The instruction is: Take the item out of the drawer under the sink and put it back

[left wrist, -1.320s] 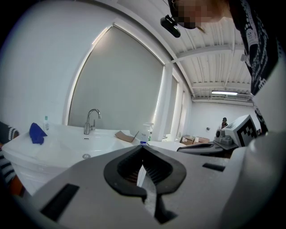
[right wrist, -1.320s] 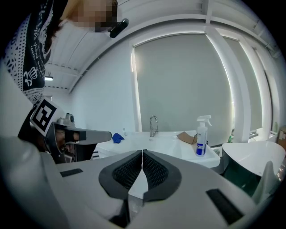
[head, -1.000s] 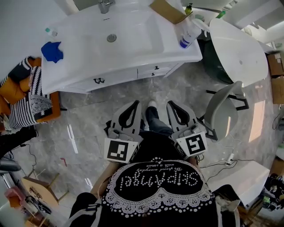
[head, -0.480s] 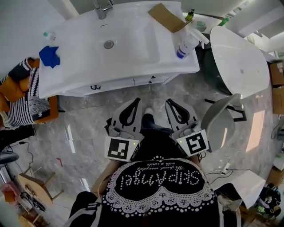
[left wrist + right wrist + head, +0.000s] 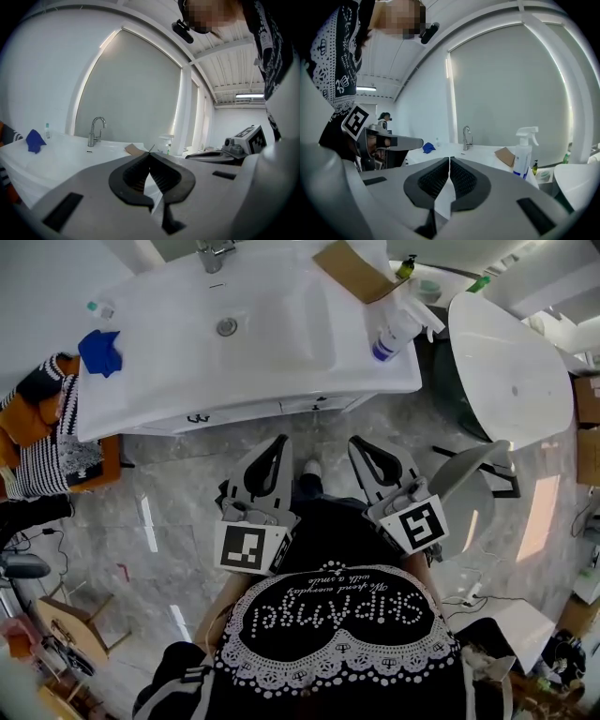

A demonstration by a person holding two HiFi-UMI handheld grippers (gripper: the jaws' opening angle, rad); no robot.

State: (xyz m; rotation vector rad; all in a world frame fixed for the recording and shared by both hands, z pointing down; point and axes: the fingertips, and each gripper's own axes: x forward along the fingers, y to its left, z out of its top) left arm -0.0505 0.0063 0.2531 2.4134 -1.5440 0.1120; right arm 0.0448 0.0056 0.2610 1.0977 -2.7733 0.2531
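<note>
Both grippers are held side by side in front of the person, pointing toward the sink (image 5: 281,334). The left gripper (image 5: 282,440) has its fingers (image 5: 133,173) closed tip to tip with nothing between them, and the right gripper (image 5: 355,441) is the same. The drawers (image 5: 234,414) under the sink are closed, so the item is out of sight. On the bench (image 5: 150,371) lie a blue cloth (image 5: 98,351) at the left, and a spray bottle (image 5: 389,334) and cardboard (image 5: 352,271) at the right — all well apart from the grippers.

White sink (image 5: 281,343), blue cloth (image 5: 99,351), brown cardboard (image 5: 353,270), grey marbled floor (image 5: 178,512), black-and-white striped fabric (image 5: 37,474), black top (image 5: 333,681) with white beaded lace pattern
</note>
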